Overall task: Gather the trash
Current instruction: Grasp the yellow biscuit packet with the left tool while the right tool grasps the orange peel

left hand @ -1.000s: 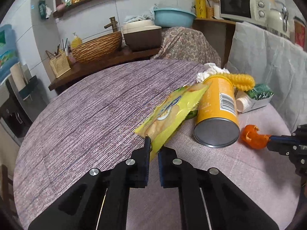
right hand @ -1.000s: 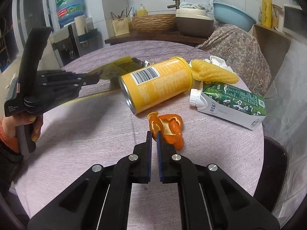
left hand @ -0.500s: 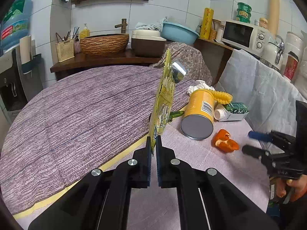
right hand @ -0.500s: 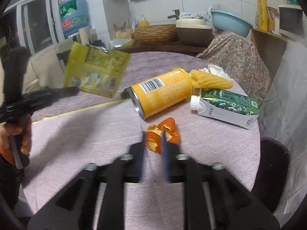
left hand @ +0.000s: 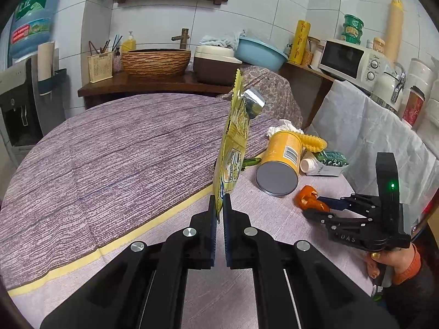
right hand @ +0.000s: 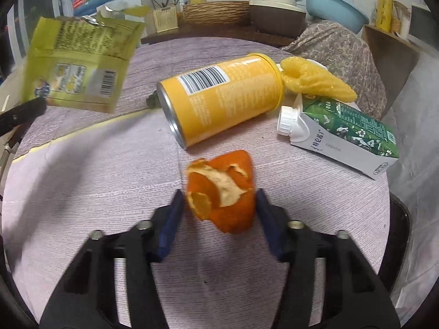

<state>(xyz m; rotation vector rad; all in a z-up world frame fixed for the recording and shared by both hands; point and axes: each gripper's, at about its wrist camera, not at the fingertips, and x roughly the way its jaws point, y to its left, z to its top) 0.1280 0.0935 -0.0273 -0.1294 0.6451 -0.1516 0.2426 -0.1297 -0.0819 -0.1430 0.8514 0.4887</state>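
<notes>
The left gripper [left hand: 219, 205] pinches the bottom edge of a yellow snack bag [left hand: 233, 148], holding it upright above the table [left hand: 109, 150]. The right gripper [right hand: 219, 205] is spread wide, its 2 fingers on either side of the orange peel [right hand: 222, 192] lying on the cloth. Just beyond lie a yellow can [right hand: 219, 101] on its side, a green carton [right hand: 343, 134] and a crumpled yellow wrapper [right hand: 315, 79].

- Left hand-held gripper [left hand: 219, 208]: raised off the table, fingers pinched nearly together on the bottom edge of a yellow snack bag [left hand: 233, 148], held upright.
- Right hand-held gripper [right hand: 219, 205]: low, fingers spread wide, straddling the orange peel [right hand: 222, 192].
</notes>
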